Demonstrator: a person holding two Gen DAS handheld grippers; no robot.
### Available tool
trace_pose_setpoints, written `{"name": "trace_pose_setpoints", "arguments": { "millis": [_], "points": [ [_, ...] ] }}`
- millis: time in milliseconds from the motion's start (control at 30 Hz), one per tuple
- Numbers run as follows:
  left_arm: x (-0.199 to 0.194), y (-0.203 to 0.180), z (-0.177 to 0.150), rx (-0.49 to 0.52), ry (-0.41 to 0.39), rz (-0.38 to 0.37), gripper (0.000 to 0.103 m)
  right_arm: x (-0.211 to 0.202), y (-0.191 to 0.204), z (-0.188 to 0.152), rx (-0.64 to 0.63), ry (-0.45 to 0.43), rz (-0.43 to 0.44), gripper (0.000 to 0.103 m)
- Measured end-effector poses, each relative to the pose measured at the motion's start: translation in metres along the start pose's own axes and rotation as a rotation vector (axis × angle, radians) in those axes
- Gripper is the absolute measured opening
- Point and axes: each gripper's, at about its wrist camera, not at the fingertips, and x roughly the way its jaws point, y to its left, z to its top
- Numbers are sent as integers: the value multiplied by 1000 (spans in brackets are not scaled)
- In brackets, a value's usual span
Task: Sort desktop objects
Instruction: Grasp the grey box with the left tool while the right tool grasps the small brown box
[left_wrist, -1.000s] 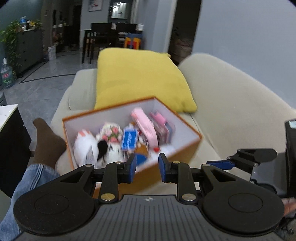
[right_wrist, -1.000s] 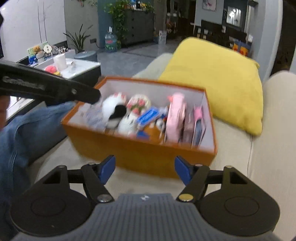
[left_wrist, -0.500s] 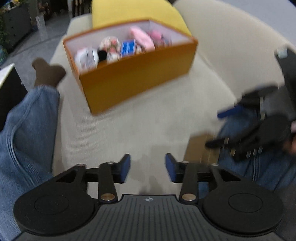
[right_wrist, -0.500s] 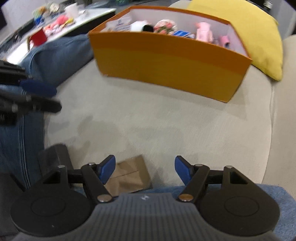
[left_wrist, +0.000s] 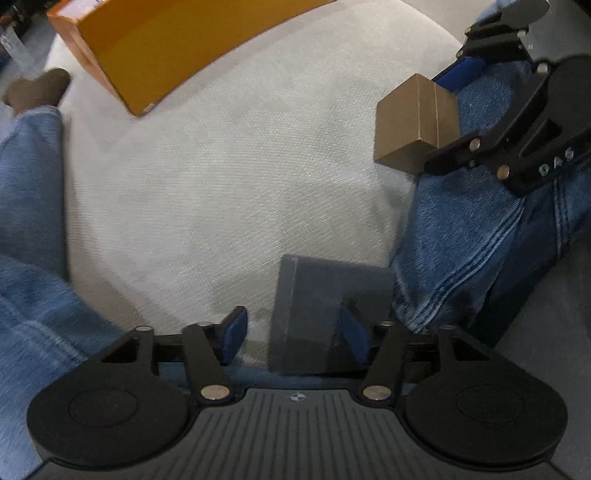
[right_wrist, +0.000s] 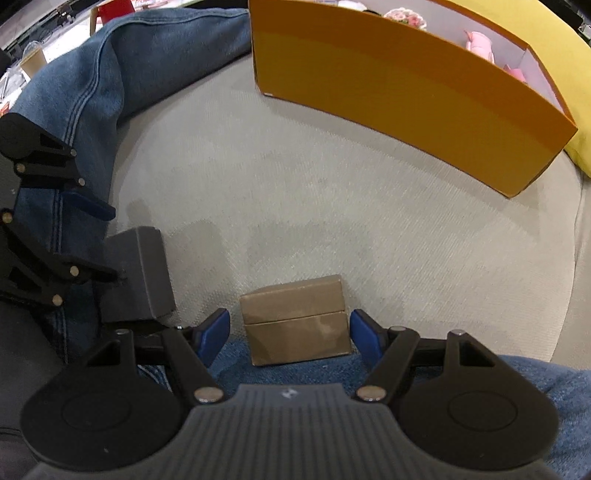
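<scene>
A dark grey box (left_wrist: 317, 306) lies on the beige sofa seat against my right leg; my left gripper (left_wrist: 295, 338) is open with its fingers on either side of the box's near end. The grey box also shows in the right wrist view (right_wrist: 142, 273). A brown cardboard box (right_wrist: 297, 317) lies by my right thigh; my right gripper (right_wrist: 290, 334) is open and straddles it without touching. In the left wrist view the brown box (left_wrist: 413, 123) sits at the upper right between the right gripper's fingers (left_wrist: 458, 72).
An orange storage box (right_wrist: 406, 88) with several toys inside stands further back on the sofa (right_wrist: 332, 221), also in the left wrist view (left_wrist: 159, 48). My jeans-clad legs (left_wrist: 29, 221) flank the seat. A yellow cushion (right_wrist: 580, 147) lies behind the orange box.
Both grippers have dropped from the orange box down to the near sofa seat. The left now frames the grey box, the right frames the brown box. The left jaws have opened wider.
</scene>
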Motion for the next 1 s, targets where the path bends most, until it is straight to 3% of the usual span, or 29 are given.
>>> {"name": "trace_pose_setpoints", "arguments": {
  "millis": [167,333,567,767,1000],
  "points": [
    [17,-1,1,-17,58,-104,82,5,1,-1,-18,5,-14,73],
    [27,-2,-2,-58,68,-135,81,7,1,-2,-22,4,-19,73],
    [0,-4,-16,-94,20,-158,54,4,-2,-4,10,-21,-22,66],
    [-23,-3,-18,-140,-44,-195,43,0,0,-5,9,-38,-11,64],
    [-72,20,-1,-248,-188,-164,40,-14,-9,1,37,-75,21,64]
  ]
}}
